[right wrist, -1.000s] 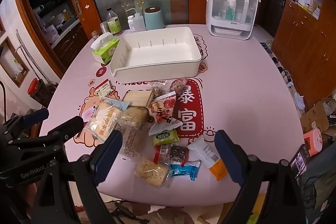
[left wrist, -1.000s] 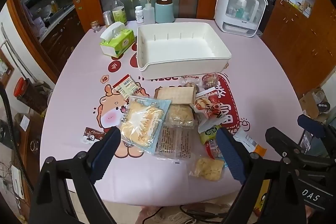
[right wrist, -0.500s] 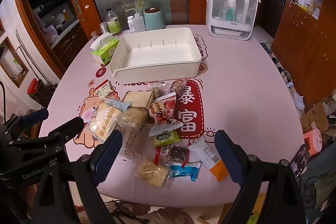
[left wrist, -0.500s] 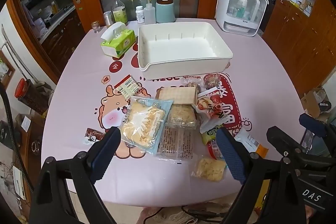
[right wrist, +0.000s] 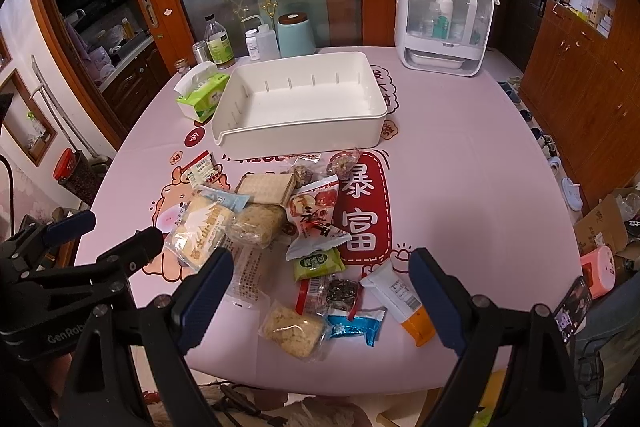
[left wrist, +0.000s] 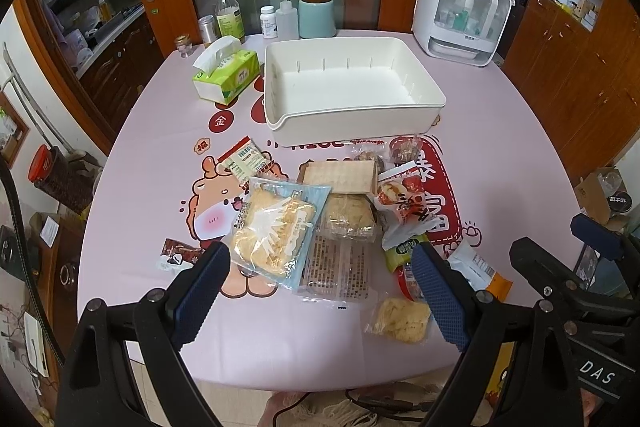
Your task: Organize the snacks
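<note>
Left gripper (left wrist: 320,267) and right gripper (right wrist: 320,275) are held wide open, empty, above the pink tabletop (left wrist: 500,167). Wrapped plastic snack packets (left wrist: 276,231) are piled before an empty white rectangular plastic bin (left wrist: 352,123).

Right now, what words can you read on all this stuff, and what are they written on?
"DAS": on the right gripper's body.
"GenRob", cut off: on the left gripper's body.
"暴富": big red patch on the tablecloth.
"金": red circle on the tablecloth, near the tissue pack.
"福": small red mark on the tablecloth.
Snack wrappers: print too small or blurred to read.
</note>
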`<state>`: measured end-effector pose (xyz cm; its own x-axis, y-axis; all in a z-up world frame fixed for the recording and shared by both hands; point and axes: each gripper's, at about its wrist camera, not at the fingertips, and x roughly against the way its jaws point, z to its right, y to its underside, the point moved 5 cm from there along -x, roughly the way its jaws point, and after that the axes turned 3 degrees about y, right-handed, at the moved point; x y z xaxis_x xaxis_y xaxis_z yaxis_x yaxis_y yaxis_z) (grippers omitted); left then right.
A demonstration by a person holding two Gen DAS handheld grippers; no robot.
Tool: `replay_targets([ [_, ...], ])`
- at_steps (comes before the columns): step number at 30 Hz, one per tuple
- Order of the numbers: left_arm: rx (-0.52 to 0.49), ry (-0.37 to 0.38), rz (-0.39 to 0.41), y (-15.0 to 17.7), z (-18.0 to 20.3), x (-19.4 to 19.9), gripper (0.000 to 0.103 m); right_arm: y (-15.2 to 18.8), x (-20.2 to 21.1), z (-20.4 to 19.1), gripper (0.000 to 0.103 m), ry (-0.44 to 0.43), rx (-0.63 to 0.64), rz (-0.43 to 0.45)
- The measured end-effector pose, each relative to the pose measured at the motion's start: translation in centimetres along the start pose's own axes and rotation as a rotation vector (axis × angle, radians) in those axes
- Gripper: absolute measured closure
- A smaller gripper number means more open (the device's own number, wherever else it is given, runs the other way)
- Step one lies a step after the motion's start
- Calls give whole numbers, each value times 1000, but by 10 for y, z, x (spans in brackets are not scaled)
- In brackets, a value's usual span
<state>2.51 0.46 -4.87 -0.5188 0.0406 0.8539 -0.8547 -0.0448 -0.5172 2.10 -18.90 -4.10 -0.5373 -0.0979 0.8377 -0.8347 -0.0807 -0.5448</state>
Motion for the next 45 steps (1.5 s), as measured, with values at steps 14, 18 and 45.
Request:
replay_targets([
  [14,2,-4,-18,2,0,-2,12,0,-7,-6,13,-9,-4,-9],
  [18,6,1,-25,0,2,-4,12,6,-10,-8,13,-14,3,-10],
  [45,2,32,-105,29,46,-26,12,32,-16,41,13,-7,-15,-69],
])
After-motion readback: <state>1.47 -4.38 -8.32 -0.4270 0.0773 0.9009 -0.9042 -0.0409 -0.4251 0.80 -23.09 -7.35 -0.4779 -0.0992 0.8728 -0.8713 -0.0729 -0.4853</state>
